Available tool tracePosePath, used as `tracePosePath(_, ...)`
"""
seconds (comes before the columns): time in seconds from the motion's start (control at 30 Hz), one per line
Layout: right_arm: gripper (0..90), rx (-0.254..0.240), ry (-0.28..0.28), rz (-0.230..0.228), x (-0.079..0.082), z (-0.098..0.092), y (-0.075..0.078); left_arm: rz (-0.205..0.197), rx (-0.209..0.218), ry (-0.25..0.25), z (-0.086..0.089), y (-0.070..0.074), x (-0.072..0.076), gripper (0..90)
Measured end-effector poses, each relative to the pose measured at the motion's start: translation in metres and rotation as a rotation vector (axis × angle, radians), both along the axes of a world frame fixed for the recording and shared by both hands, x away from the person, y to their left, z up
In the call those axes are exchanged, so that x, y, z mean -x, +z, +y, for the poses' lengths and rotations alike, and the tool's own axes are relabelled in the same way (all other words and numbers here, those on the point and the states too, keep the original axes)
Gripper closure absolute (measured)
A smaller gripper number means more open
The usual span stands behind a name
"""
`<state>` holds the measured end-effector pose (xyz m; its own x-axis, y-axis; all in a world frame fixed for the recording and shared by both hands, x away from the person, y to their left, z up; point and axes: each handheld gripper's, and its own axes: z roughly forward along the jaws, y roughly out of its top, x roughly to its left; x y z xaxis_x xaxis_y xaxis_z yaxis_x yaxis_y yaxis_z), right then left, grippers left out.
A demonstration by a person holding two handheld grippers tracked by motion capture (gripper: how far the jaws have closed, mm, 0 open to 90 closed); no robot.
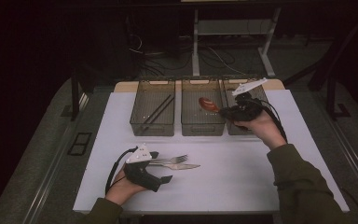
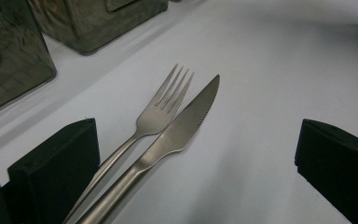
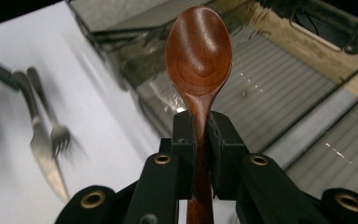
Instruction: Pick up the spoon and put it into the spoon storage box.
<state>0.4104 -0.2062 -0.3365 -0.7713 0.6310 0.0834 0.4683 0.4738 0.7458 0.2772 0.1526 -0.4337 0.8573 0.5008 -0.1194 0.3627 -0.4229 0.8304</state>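
Above the middle bin (image 1: 203, 119), right claw (image 3: 199, 140) holds wooden spoon (image 3: 199, 51), bowl pointing left.

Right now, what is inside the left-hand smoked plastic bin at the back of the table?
The left smoked plastic bin holds a pair of dark chopsticks lying diagonally. The rest of its ribbed floor looks bare, though the tinted near wall dims the front corners.

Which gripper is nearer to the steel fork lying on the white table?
Left. The left gripper sits beside the steel fork; the right gripper holds a wooden spoon over the bins.
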Motion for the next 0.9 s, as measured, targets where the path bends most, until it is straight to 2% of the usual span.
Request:
tracePosePath(0.27,80.8,-0.004,-0.035,0.010,-0.032,0.027,0.000,-0.006,0.001,-0.004,-0.002,0.000,0.001,0.0)
tracePosePath(0.53,80.7,0.014,-0.071,0.040,-0.060,0.053,-0.015,-0.010,-0.005,-0.013,-0.001,0.000,0.000,0.0)
tracePosePath(0.67,80.7,0.028,-0.089,0.054,-0.068,0.060,-0.023,-0.006,0.007,-0.010,-0.001,0.000,0.001,0.0)
tracePosePath(0.9,80.7,0.050,-0.105,0.067,-0.074,0.064,-0.037,-0.009,0.000,-0.015,-0.001,0.001,0.000,0.0)
